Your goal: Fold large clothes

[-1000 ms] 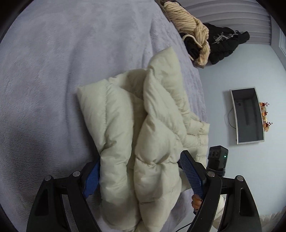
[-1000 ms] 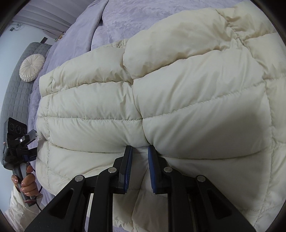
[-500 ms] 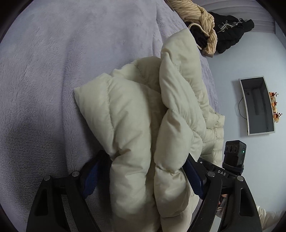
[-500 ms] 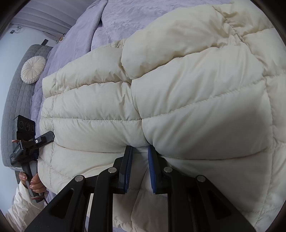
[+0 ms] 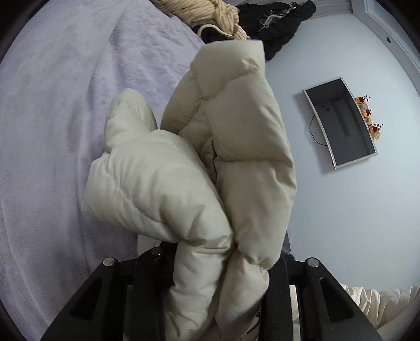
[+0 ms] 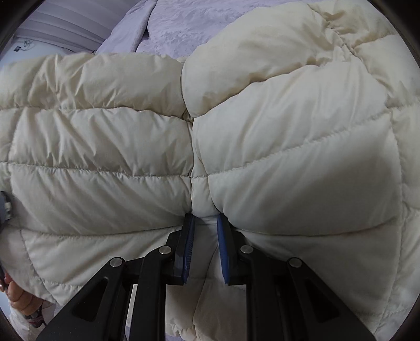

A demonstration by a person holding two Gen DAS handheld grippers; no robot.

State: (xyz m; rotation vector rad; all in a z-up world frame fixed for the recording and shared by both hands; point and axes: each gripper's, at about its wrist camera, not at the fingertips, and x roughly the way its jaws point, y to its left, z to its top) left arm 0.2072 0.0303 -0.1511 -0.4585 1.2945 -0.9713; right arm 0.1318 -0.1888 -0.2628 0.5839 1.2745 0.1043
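A cream quilted puffer jacket [image 6: 262, 136] lies on the lavender bed [image 6: 178, 23] and fills the right wrist view. My right gripper [image 6: 205, 230] is shut on a seam fold at its near edge. In the left wrist view a thick bunch of the same jacket [image 5: 210, 162] is lifted above the bed [image 5: 52, 105]. My left gripper [image 5: 218, 251] is shut on that bunch; the fabric hides its pads.
A pile of beige and black clothes [image 5: 236, 18] lies at the far edge of the bed. A wall television [image 5: 341, 123] hangs on the pale blue wall. The person's left hand [image 6: 21, 296] shows at the lower left of the right wrist view.
My left gripper has closed on the jacket's edge and lifted it off the bed, bunching it up. The right gripper has kept its grip and stayed in place.
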